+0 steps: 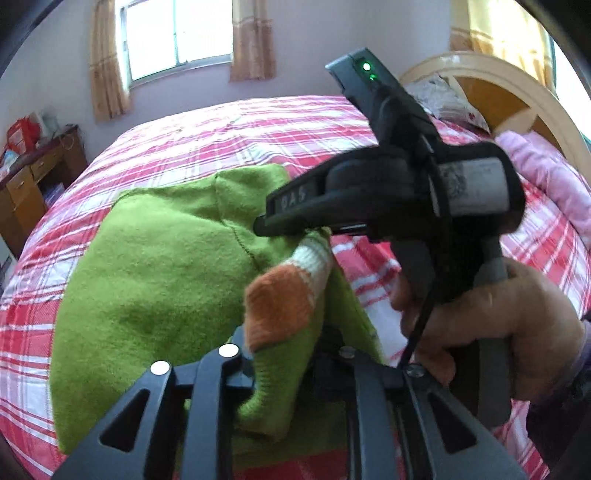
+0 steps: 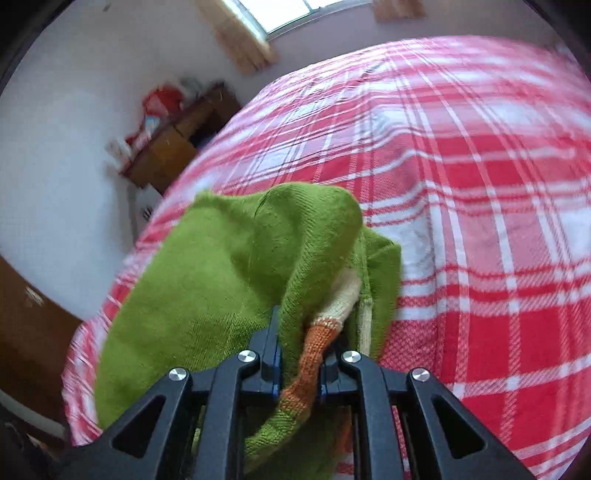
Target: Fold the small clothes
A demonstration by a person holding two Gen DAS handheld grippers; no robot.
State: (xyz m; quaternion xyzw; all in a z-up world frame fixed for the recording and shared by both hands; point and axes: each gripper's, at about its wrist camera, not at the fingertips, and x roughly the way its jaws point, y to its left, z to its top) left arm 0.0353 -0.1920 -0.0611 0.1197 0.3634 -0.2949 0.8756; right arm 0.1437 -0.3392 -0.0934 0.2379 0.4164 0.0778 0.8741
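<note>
Our right claw (image 2: 299, 354) pinches the sweater (image 2: 221, 266) cuff; the sweater stretches to eleven o'clock. Our left claw (image 1: 284, 373) hugs its edge.

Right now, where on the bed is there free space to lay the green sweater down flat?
The plaid bedspread is bare beyond and beside the green sweater, up to the far edge under the window. Crowded spots: the headboard end with the pink bedding, and the near edge where the left gripper and right gripper hold the knit.
</note>
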